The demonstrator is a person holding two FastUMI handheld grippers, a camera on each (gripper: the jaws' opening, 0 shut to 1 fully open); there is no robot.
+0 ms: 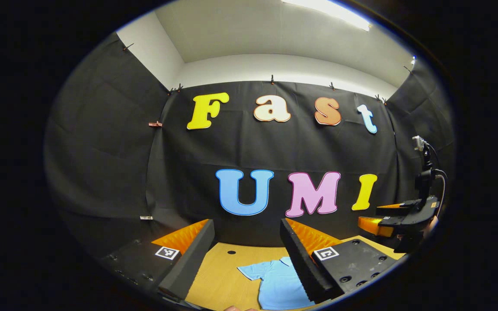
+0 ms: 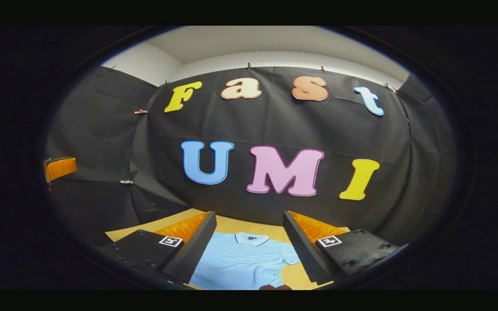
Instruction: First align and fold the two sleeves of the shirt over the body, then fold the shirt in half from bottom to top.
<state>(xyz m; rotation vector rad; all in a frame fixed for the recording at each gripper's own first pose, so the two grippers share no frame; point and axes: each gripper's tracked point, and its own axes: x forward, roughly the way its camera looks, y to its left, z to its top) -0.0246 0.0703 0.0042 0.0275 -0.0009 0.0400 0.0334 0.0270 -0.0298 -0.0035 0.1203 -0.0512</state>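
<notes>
Blue shirt [image 2: 242, 263] partly hidden behind open right tongs [image 2: 249, 246]

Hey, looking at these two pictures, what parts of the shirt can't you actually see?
- Shirt hem: cut off by the bottom edge in both views.
- One sleeve, right gripper view: behind the right hand-held gripper, its left finger.
- Collar and other sleeve, left gripper view: behind the left hand-held gripper, its right finger.

one light blue shirt [image 2: 242, 263] lies on one wooden table [image 1: 218, 276]. two grippers are up above it, the left gripper [image 1: 247, 255] and the right gripper [image 2: 249, 246], each with two fingers spread apart.
</notes>
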